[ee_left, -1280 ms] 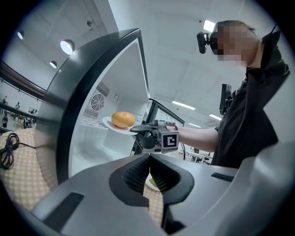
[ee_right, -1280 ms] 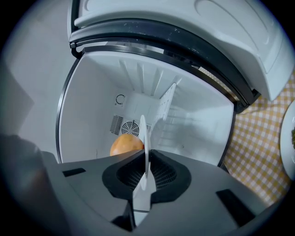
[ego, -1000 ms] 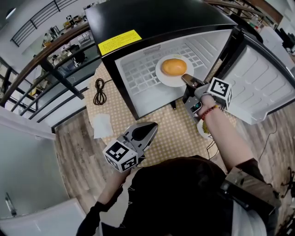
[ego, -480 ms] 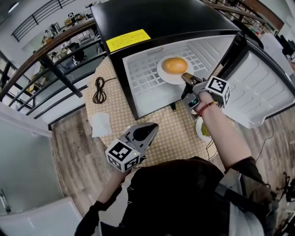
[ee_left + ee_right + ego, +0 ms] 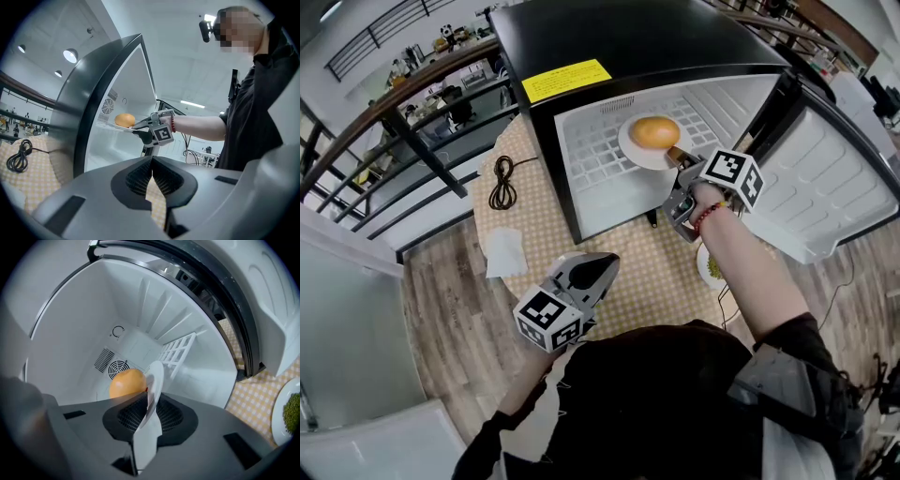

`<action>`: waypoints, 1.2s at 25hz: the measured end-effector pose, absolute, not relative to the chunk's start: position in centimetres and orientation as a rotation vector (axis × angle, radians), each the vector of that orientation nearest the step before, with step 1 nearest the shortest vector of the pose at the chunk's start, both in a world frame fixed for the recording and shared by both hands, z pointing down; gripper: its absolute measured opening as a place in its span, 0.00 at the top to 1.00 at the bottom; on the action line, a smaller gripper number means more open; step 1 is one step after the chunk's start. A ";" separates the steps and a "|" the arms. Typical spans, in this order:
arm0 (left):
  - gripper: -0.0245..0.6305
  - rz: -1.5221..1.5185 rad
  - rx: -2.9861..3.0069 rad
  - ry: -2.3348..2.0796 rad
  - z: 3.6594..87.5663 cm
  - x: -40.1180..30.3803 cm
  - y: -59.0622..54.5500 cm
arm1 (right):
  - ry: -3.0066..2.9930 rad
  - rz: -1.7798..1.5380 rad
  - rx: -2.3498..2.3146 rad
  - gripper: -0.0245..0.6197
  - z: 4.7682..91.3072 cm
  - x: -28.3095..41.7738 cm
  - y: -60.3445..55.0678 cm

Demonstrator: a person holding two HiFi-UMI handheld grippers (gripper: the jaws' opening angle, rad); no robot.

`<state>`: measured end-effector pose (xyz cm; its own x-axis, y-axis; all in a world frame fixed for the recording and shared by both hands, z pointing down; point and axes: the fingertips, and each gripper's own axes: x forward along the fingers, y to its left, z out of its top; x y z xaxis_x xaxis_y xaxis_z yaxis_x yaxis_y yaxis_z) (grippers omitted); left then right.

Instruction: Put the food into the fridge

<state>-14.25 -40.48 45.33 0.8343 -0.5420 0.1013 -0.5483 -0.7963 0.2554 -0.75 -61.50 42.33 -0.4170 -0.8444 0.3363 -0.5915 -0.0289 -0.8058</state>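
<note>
The right gripper (image 5: 677,156) has shifted a little to the left, and its jaws are opening around the plate's (image 5: 630,152) rim.

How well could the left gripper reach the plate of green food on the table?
Probably yes, at its near rim: only bare tablecloth lies between the left gripper, shut and empty, and the plate of green food, though the person's right forearm overhangs the rest.
</note>
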 end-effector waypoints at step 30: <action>0.94 -0.006 2.704 -0.866 45.5 -14.6 -40.2 | 2.268 -1.003 -1.870 0.80 40.8 -1.5 -62.6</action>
<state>-14.62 -40.18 45.45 0.8183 -0.5682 0.0870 -0.5670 -0.7729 0.2849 -1.49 -62.61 40.82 -0.2749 -0.8904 0.3628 -0.8674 0.0668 -0.4932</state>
